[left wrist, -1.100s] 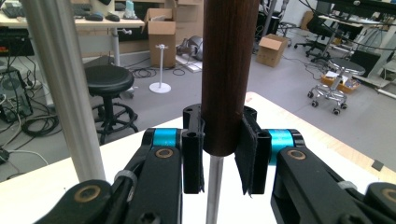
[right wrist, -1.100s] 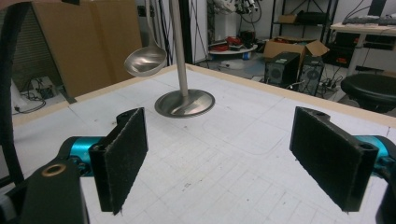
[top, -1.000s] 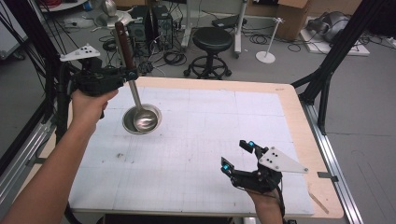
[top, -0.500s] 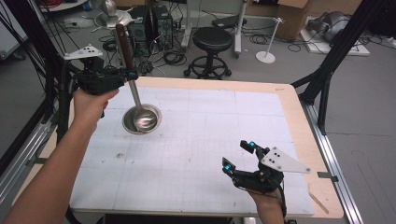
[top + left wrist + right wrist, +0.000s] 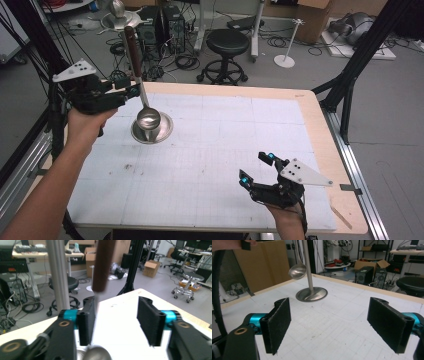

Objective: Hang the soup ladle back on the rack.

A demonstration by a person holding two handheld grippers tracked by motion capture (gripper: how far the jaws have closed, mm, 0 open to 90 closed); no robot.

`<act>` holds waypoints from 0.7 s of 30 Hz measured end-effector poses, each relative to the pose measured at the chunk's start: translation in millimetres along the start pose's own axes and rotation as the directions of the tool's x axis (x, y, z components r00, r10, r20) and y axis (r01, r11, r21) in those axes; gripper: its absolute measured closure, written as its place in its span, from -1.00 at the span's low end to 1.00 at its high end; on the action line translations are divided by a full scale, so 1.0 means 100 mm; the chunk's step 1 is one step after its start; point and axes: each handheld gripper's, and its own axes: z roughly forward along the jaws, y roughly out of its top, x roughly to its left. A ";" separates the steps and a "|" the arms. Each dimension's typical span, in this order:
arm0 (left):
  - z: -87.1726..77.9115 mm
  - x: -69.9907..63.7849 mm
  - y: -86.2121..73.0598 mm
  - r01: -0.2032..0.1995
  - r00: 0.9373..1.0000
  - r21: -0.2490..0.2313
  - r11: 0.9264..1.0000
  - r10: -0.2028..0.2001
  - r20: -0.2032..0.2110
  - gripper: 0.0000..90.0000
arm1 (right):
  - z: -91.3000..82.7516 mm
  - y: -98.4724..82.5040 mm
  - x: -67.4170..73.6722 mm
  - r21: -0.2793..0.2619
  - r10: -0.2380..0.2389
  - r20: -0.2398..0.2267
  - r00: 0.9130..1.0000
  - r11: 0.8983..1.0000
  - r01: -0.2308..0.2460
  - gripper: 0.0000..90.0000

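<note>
Left gripper (image 5: 134, 89) sits at far left of the table (image 5: 225, 125), held in the person's left hand (image 5: 87, 125). Its jaws have just been opening. In the left gripper view they stand about half apart, ladle (image 5: 141, 97) handle against the left jaw only, clear gap to the right jaw, so no squeeze on it. Ladle stands near upright: dark brown grip (image 5: 103, 265) on top, metal shaft below, cup (image 5: 148, 118) at the bottom. Shaft crosses just at the jaw tips in the high view.

Ladle cup is down in the steel bowl (image 5: 152, 131), just right of and nearer than the left gripper, far-left part of the table. Cannot tell if the cup rests on the bowl floor. Right gripper view shows the shaft rising out of the bowl (image 5: 312, 294). Nothing else seen in the bowl.

Right gripper (image 5: 256, 167) is at near right, well apart from bowl and ladle, jaws spread wide, nothing between them, just bare gridded table surface.
</note>
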 end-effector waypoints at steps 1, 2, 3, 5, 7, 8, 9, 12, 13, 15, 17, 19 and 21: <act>-0.04 -0.01 -0.04 -0.005 1.000 -0.013 1.000 0.006 0.005 -0.01 | 0.00 -0.01 -0.01 0.002 -0.001 0.007 1.000 1.000 0.001 -0.60; -0.08 -0.02 -0.09 -0.008 1.000 -0.028 1.000 0.008 0.014 -0.05 | -0.01 -0.02 -0.02 0.006 0.000 0.012 1.000 1.000 0.000 -0.60; -0.12 -0.03 -0.14 -0.017 1.000 -0.038 0.999 0.018 0.024 -0.11 | -0.01 -0.03 -0.03 0.008 -0.001 0.020 1.000 1.000 0.000 -0.60; -0.19 -0.06 -0.26 -0.028 0.999 -0.060 0.998 0.030 0.045 -0.20 | -0.03 -0.05 -0.05 0.013 0.005 0.035 0.999 1.000 -0.006 -0.60; -0.25 -0.09 -0.39 -0.044 0.996 -0.087 0.995 0.050 0.068 -0.33 | -0.05 -0.07 -0.08 0.020 0.008 0.057 0.998 1.000 -0.009 -0.60; -0.29 -0.11 -0.45 -0.060 0.995 -0.095 0.994 0.067 0.072 -0.36 | -0.06 -0.08 -0.09 0.022 0.014 0.066 0.998 1.000 -0.016 -0.60; -0.32 -0.12 -0.51 -0.067 0.994 -0.102 0.992 0.076 0.083 -0.34 | -0.08 -0.09 -0.11 0.024 0.015 0.072 0.997 1.000 -0.017 -0.60; -0.42 -0.16 -0.72 -0.048 0.991 -0.109 0.993 0.061 0.123 -0.39 | -0.11 -0.13 -0.14 0.032 0.013 0.104 0.994 0.999 -0.016 -0.60; -0.44 -0.16 -0.77 -0.043 0.990 -0.109 0.993 0.057 0.132 -0.42 | -0.13 -0.14 -0.15 0.038 0.013 0.120 0.993 0.999 -0.018 -0.60; -0.50 -0.20 -0.90 -0.043 0.988 -0.107 0.993 0.058 0.142 -0.46 | -0.16 -0.17 -0.16 0.037 0.014 0.133 0.991 0.999 -0.019 -0.60; -0.54 -0.23 -1.03 -0.049 0.988 -0.101 0.994 0.063 0.142 -0.50 | -0.18 -0.20 -0.18 0.044 0.010 0.145 0.989 0.999 -0.017 -0.60; -0.58 -0.27 -1.17 -0.043 0.988 -0.098 0.994 0.057 0.143 -0.51 | -0.21 -0.22 -0.19 0.054 0.010 0.163 0.987 0.998 -0.019 -0.60; -0.60 -0.30 -1.29 -0.050 0.989 -0.089 0.995 0.062 0.136 -0.56 | -0.23 -0.24 -0.19 0.058 0.010 0.175 0.984 0.998 -0.020 -0.60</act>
